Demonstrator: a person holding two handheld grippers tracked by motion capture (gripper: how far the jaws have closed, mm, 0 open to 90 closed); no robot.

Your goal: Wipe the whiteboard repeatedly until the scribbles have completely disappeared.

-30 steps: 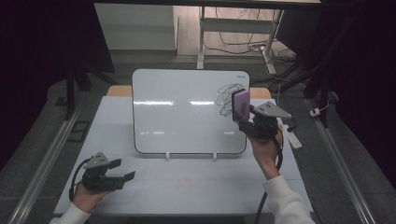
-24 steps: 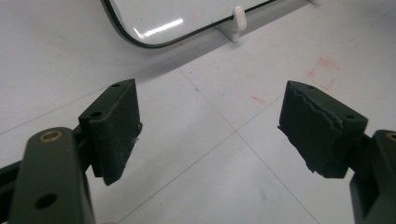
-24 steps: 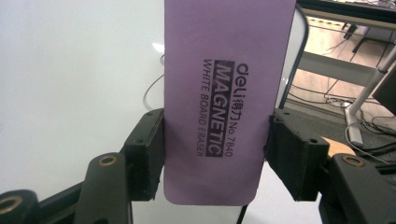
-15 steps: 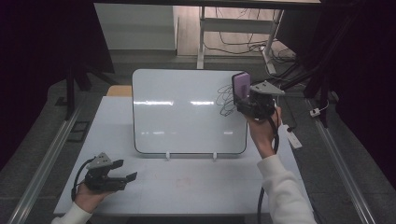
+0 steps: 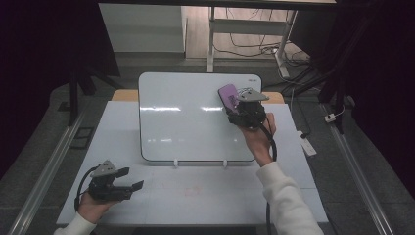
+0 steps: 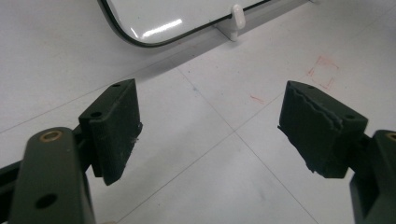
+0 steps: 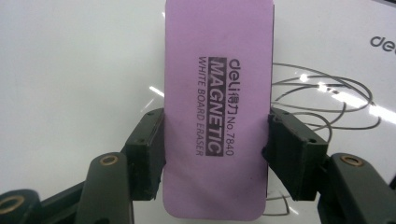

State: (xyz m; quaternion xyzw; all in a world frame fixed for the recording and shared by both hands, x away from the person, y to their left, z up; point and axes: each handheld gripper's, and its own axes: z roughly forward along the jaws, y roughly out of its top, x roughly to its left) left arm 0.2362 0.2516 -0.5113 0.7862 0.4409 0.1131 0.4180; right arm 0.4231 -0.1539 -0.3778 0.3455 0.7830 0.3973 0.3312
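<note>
One whiteboard [image 5: 195,117] leans on the pale table [image 5: 195,196], dark room around.

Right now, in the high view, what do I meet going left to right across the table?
Left gripper, open, low near the table's front edge → whiteboard propped on its two clips → purple eraser → right gripper clamped on that eraser → white power strip at the table's right edge.

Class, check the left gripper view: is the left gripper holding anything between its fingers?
No. The left gripper stands open, its fingers spread apart with bare table between them.
</note>
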